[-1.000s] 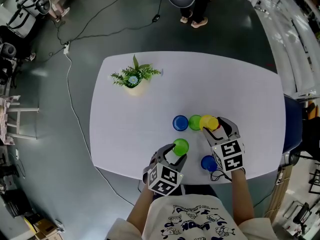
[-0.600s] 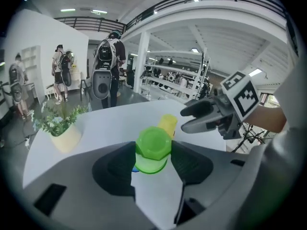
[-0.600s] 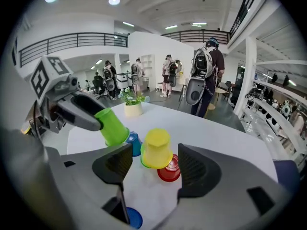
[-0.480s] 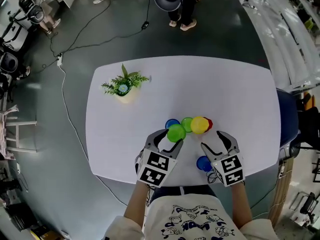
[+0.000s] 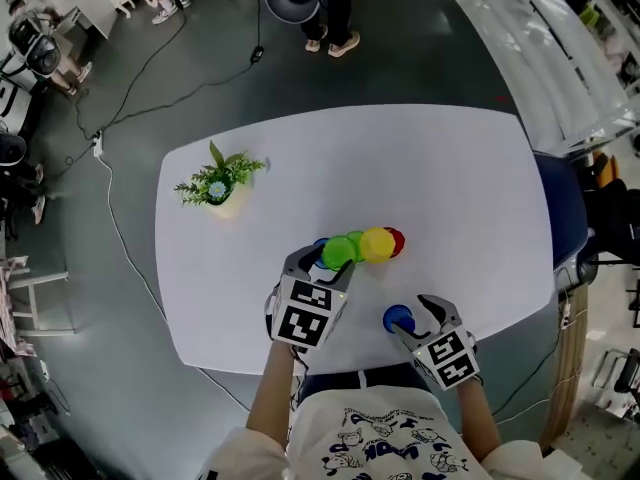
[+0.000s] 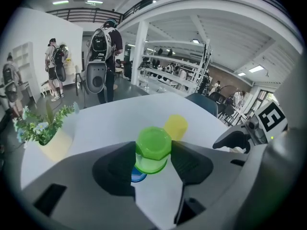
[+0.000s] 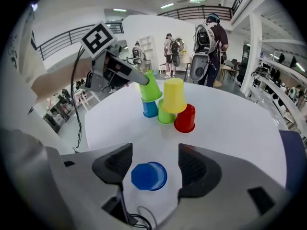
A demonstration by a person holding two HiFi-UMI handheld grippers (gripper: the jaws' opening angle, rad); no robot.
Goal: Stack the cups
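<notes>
Two cups matter: the left gripper [image 6: 153, 163] clamps its jaws on the green cup [image 6: 153, 147] by its sidewall. The right gripper [image 7: 155, 163], jaws just opening wider, straddles the inverted blue cup [image 7: 148, 176], untouched on the worktop [image 7: 235, 123]. It is probably light and thin-walled, so grip its sides gently.

so left claw [image 5: 325, 265] points 1 o'clock, clamped on green cup [image 5: 337, 251]; right claw [image 5: 409, 319] at its 4 o'clock, jaws just been opening, blue cup [image 5: 396, 315] loose between them

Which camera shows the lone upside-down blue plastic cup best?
The right gripper view: the lone blue plastic cup sits large and unobstructed in the foreground. The head view shows it only small from above; the left gripper view misses it.
</notes>
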